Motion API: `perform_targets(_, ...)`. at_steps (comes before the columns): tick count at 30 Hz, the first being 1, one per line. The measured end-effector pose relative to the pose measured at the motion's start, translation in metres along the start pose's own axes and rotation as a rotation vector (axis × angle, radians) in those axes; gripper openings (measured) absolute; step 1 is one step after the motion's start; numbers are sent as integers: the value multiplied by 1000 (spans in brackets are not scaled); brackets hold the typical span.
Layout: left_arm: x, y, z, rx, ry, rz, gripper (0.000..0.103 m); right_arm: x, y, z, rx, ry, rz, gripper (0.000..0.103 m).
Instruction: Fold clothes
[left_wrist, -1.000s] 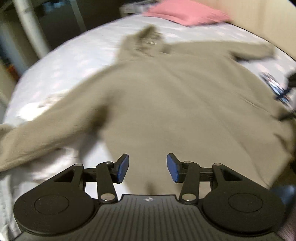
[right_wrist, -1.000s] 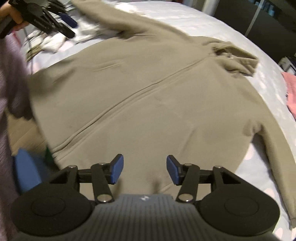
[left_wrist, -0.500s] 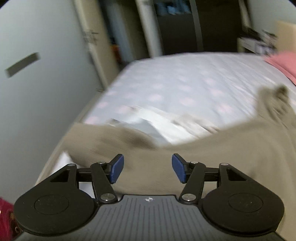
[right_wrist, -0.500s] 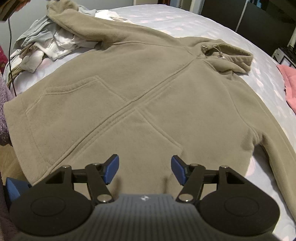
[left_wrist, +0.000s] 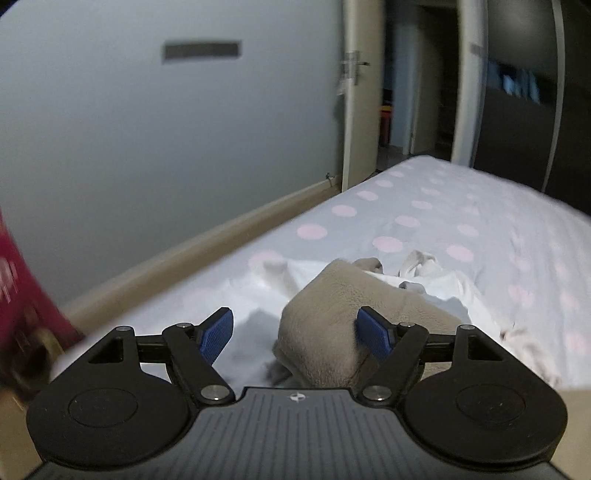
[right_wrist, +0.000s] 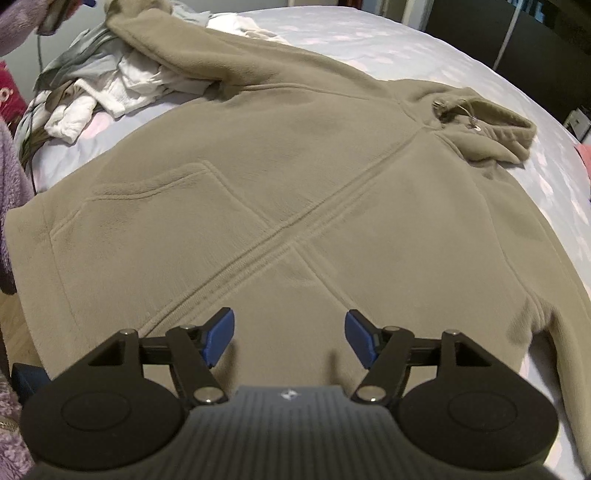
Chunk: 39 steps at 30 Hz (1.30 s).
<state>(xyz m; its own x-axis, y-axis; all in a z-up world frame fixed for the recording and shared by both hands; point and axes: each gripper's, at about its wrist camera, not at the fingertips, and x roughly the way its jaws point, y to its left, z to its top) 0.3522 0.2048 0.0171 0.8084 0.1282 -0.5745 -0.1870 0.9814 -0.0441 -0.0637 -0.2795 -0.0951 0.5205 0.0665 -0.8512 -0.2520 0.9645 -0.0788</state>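
A khaki fleece hoodie (right_wrist: 295, 184) lies spread front-up on the bed, hood (right_wrist: 480, 125) at the far right. One sleeve (right_wrist: 177, 40) runs to the far left over a pile of clothes. My right gripper (right_wrist: 290, 336) hovers over the hoodie's lower front, its jaws opening with nothing gripped between them. In the left wrist view, the cuff end of that sleeve (left_wrist: 325, 314) sits between the jaws of my left gripper (left_wrist: 295, 332), close to the right-hand pad and apart from the left one. Those jaws are opening too.
A heap of white and grey clothes (right_wrist: 122, 81) lies under the sleeve, also white fabric (left_wrist: 436, 280). The bed sheet (left_wrist: 443, 221) is pale with pink dots; its beige frame edge (left_wrist: 184, 258) runs along a grey wall. A person's purple fleece sleeve (right_wrist: 11, 177) is at the left.
My left gripper swung from above the hoodie's body out to the sleeve cuff and its jaws widened. My right gripper shifted slightly over the hoodie's front and also widened.
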Motion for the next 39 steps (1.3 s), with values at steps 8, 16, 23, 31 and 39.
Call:
perform_targets(8,10,17,-12,-99,-13,-105,28,10,10,11,-76,10,0,70)
perform_targets(16,-84,27,15,-44,-189,-154,19,7,20,21,-125,-22,-2,70)
perform_targets(23,-50,55,-15,48,-54,-25,19,4,23,17,-164,-26,-14,70)
perform_targets(31,-67,33,-25,108,-118,45,51,5,2,7,-65,-12,-81,71)
perform_targets(39,-94,-25,-14,310,-147,-134,55,-3,-17,0,36,-6,-101,72)
